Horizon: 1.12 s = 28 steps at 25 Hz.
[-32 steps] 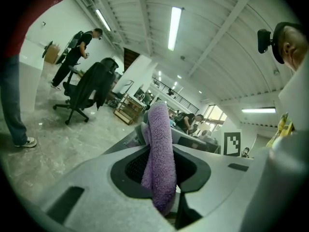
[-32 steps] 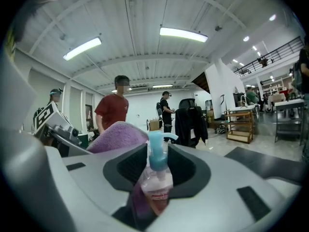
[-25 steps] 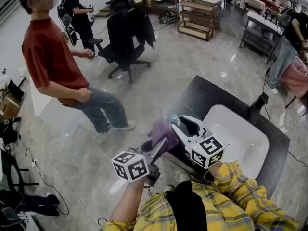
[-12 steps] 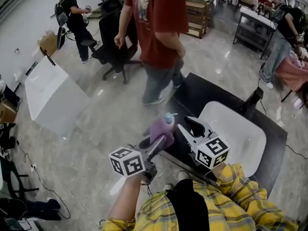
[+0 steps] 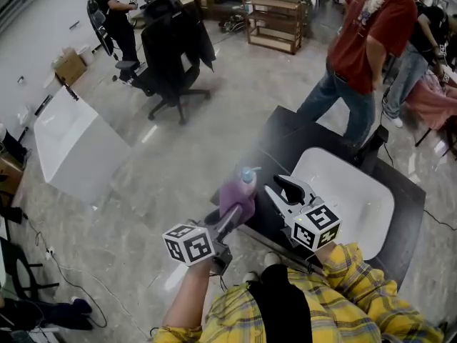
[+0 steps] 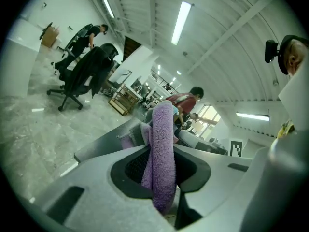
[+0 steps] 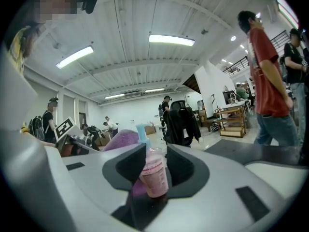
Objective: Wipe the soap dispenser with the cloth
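Wiping under way: the left gripper (image 6: 161, 170) is clamped tight on a purple cloth (image 6: 163, 144), which lies against the soap dispenser (image 7: 153, 175). The right gripper (image 7: 155, 166) holds the dispenser's pink body in half-closed jaws just beside the white sink (image 5: 360, 206). A red-shirted person (image 5: 375, 27) stands beyond the sink.

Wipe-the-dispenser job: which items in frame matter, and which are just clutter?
In the job:
- purple cloth, gripped in left claw
- soap dispenser, gripped in right claw

Lying about:
- white sink
- dark counter
- office chair
- wooden shelf
- white panel on the floor
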Motion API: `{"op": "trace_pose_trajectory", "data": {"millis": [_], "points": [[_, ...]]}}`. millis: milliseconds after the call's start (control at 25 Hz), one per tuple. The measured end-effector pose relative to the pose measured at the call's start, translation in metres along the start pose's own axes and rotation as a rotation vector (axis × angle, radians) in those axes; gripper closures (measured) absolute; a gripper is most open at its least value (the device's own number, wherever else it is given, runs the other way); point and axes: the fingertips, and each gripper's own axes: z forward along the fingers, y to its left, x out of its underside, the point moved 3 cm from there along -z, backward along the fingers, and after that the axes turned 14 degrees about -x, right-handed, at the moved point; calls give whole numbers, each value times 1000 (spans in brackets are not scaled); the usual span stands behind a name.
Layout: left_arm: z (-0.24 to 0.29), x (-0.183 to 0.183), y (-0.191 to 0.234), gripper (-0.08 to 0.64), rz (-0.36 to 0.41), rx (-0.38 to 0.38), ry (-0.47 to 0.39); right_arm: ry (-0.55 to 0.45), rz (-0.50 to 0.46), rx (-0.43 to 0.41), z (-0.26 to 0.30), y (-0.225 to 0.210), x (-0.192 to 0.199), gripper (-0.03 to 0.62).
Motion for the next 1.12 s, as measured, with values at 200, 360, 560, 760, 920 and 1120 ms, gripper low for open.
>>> {"op": "trace_pose_trajectory", "data": {"millis": [200,360,560,760,920,1120], "points": [[7,17,14,483,-22,-28,45,18,4,5,-2,0,6,468],[13,25,19,485,-37,-32,72,17,8,10,-5,-2,5,468],[20,33,26,483,-57,-53,99,18,15,10,-9,-5,3,468],[23,41,34,483,-55,-98,134,63,-22,-54,-7,-3,2,468],[17,44,37,483,-34,-133,139,89,-39,-136,-4,-2,-4,468],[2,35,30,485,-64,-115,96,135,-60,-226,9,-2,-8,468]]}}
